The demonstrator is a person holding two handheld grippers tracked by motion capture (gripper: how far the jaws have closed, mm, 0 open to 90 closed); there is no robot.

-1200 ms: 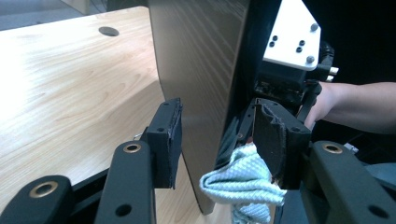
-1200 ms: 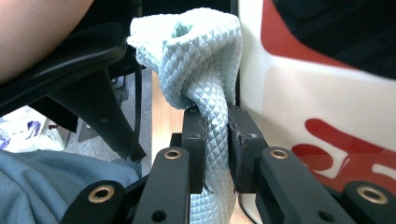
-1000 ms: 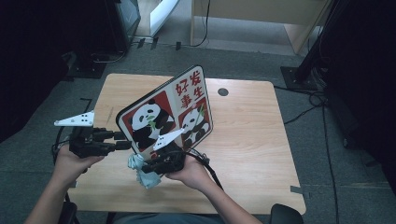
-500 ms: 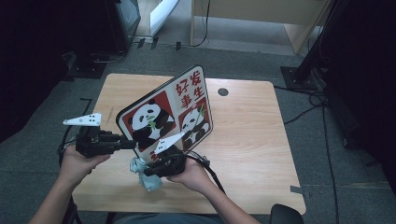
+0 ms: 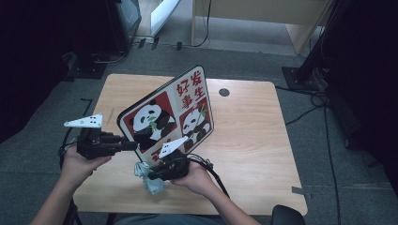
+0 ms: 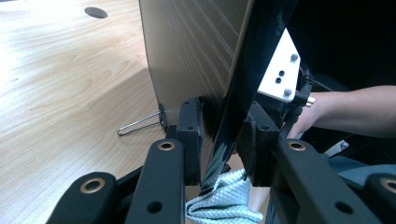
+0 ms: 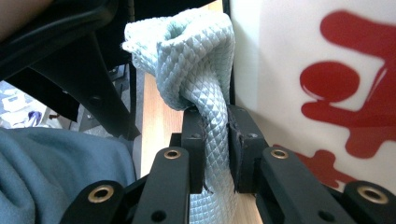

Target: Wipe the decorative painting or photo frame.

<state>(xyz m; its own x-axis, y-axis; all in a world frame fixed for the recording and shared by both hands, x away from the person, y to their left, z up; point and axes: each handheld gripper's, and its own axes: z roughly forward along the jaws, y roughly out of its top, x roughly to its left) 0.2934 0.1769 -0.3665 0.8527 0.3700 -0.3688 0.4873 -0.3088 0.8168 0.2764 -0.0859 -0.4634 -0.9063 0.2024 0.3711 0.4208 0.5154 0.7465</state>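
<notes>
Here, the left gripper [image 6: 219, 140] has just closed on the panda picture's [image 5: 169, 117] nine-o'clock edge — the right gripper [image 7: 215, 126] clamps a cloth [image 7: 196, 74]; bare table [image 5: 253, 136] at three o'clock.

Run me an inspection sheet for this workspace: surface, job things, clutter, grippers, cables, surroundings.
Surface: light wooden table with a round cable hole.
Job's things: panda picture board tilted up on a wire stand; pale blue cloth bunched at its lower edge.
Clutter: nothing seen.
Grippers: left hand-held gripper straddles the board's edge, jaws just closed onto it; right hand-held gripper shut on the cloth.
Cables: black cable trails from the right hand-held gripper.
Surroundings: grey floor, dark equipment at the sides, floor cables to the right.
</notes>
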